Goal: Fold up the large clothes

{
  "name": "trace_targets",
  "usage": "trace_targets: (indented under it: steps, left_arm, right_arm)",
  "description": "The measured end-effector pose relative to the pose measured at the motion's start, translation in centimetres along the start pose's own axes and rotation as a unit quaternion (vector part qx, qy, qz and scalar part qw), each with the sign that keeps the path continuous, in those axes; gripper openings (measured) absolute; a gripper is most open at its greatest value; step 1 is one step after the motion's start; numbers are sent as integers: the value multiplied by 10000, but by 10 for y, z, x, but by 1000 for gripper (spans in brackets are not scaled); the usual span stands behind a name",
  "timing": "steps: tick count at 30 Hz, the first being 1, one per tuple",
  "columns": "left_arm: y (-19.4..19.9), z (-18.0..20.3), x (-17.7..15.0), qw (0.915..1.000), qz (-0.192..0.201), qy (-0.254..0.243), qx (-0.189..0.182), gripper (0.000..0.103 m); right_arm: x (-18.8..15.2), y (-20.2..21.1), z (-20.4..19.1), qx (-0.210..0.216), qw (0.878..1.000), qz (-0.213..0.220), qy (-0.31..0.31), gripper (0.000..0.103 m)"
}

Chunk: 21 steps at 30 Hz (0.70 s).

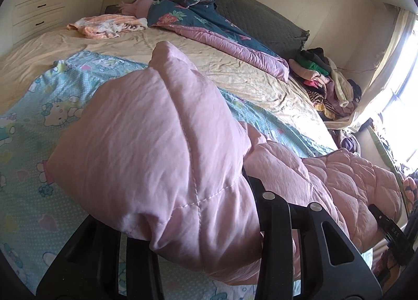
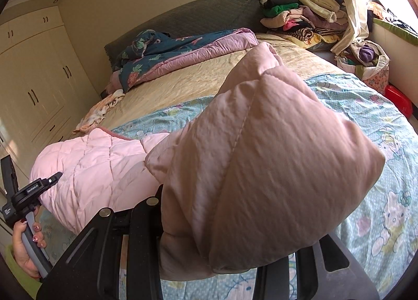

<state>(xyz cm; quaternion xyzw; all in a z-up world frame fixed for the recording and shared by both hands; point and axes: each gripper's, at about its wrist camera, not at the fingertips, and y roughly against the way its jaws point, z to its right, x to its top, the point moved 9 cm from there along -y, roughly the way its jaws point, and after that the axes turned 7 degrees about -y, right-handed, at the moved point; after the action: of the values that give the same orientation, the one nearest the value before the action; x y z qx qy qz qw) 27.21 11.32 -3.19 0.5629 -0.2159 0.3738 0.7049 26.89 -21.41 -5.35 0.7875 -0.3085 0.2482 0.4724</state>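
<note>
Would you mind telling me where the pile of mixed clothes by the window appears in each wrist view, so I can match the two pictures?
Left wrist view: the pile of clothes sits right of centre, at the bed's far right corner, below the curtain.
Right wrist view: the pile of clothes sits at the upper right, past the bed's far end.
Shared landmark: the dark green headboard cover, just left of the pile in both views.

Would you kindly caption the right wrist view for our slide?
Right gripper lifting a pink quilted jacket above the cartoon-print sheet.
</note>
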Motion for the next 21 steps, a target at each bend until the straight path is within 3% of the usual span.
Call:
trace_targets:
  steps: [21]
  left_arm:
    - [36,-15,-62,9995,12,-301,92,30]
  right_arm:
    - [-66,39,8,-127,9995,123,245,33]
